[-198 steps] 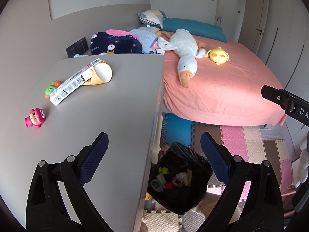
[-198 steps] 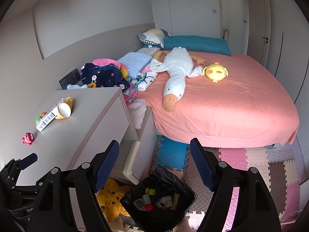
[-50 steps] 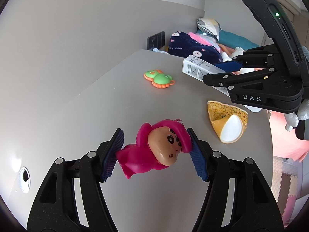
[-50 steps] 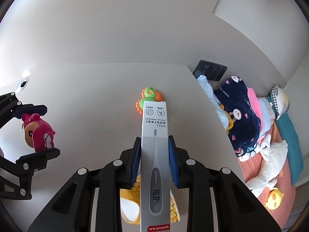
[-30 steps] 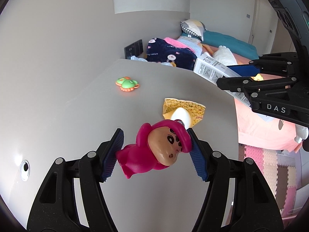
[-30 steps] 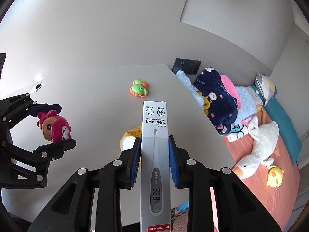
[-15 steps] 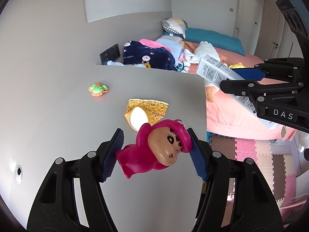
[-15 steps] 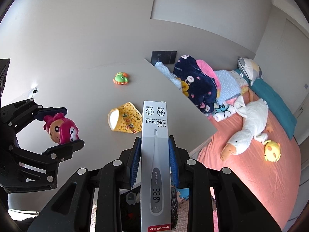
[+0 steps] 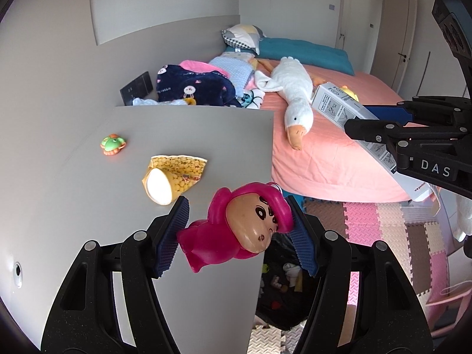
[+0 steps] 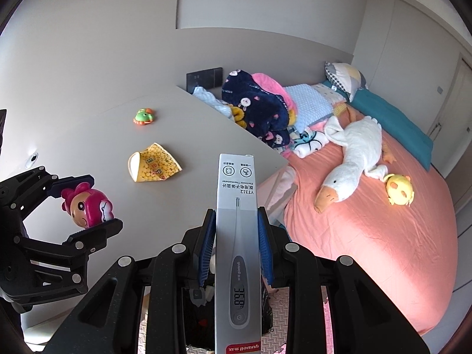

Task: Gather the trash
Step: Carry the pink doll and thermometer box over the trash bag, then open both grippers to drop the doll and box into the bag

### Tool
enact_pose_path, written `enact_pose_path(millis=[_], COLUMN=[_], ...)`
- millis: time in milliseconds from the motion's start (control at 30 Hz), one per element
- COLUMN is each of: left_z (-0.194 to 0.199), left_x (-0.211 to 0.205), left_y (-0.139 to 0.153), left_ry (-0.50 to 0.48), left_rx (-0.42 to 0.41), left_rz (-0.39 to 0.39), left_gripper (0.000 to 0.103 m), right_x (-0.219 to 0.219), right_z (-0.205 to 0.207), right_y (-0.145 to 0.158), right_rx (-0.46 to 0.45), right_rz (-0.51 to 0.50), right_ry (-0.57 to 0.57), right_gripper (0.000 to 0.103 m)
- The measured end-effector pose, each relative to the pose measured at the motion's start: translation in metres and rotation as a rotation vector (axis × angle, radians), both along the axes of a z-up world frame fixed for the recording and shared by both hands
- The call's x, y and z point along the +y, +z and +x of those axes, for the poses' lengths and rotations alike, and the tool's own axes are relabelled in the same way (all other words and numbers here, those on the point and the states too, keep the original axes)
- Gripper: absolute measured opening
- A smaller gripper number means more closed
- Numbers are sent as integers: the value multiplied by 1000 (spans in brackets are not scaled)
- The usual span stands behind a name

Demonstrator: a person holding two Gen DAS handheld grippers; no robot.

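two grippers each hold trash above the worktop's (image 9: 206, 129) bed-side edge: the left gripper's (image 9: 239, 230) fingers clamp a pink toy figure (image 9: 236, 230) lying crosswise, head toward the right finger. the right gripper's (image 10: 236, 236) fingers pinch a thermometer box (image 10: 237, 236), its long axis running straight out along them.

left hand-held gripper (image 9: 239, 230) clamped on pink doll toy (image 9: 236, 230) over bench (image 9: 73, 194) edge, yellow snack cup (image 9: 172, 174) and green toy (image 9: 113, 144) on bench, right hand-held gripper (image 9: 380, 118) gripping thermometer box (image 9: 333, 103) – black trash bag (image 9: 280, 301) on floor below
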State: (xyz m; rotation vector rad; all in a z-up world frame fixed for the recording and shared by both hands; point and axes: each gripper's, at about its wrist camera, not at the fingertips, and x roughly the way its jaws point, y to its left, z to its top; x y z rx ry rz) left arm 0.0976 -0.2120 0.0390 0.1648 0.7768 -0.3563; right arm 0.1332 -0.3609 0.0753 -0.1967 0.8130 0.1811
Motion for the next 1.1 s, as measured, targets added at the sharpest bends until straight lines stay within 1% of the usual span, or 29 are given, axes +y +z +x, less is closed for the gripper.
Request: enact_pose_path(millis=[367, 700, 833, 867, 900, 933, 967, 1000, 1100], left_z=[-1, -4, -5, -5, -5, -5, -6, -8, -6], left_x=[-40, -68, -72, -72, -70, -68, -64, -61, -53], left_y=[-8, -17, -22, -24, -24, -23, -21, -19, -17], left_ry=[-59, -108, -108, -109, -105, -92, -76, -65, -46], left_rx=[27, 52, 62, 64, 65, 57, 38, 26, 22], left_rz=[11, 27, 33, 26, 22, 15, 8, 6, 14], left_gripper=[64, 64, 65, 66, 81, 96, 97, 97, 97], right_x=[-51, -81, -89, -90, -91, -91, -92, -92, -98], right_z=[-16, -26, -24, -22, -22, -22, -23, -24, -24], right_y=[-5, -11, -18, -21, -23, -23, -21, -20, -15], right_rx=[10, 21, 43, 59, 63, 50, 28, 10, -7], right_rz=[36, 55, 67, 64, 52, 36, 21, 17, 46], right_ry=[-118, -181, -203, -205, -223, -248, -272, -282, -302], right_gripper=[30, 30, 30, 32, 43, 61, 68, 73, 73])
